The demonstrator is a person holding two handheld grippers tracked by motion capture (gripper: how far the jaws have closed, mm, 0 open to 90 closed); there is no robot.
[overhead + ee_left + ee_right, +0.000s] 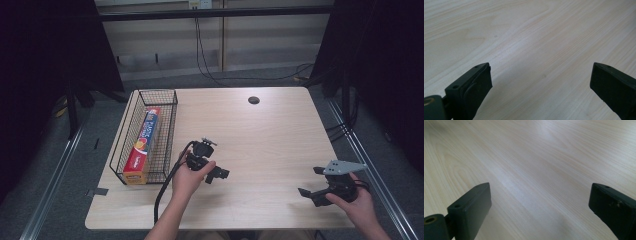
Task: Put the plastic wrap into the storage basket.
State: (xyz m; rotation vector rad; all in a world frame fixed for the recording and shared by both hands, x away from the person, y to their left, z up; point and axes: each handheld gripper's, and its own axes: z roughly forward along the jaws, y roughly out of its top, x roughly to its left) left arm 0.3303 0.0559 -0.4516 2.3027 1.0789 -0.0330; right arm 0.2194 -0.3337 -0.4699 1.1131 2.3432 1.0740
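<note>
The left gripper (216, 173) has its jaws wide apart and holds nothing. It hovers low over the table (270, 130), just to the right of the wire basket (131, 110). The right gripper (312, 186) is spread wide too, with nothing in it, and sits well to the right of the basket. The long orange box (141, 146) lies inside the basket. I think the box job is done, so next both grippers may just rest.
</note>
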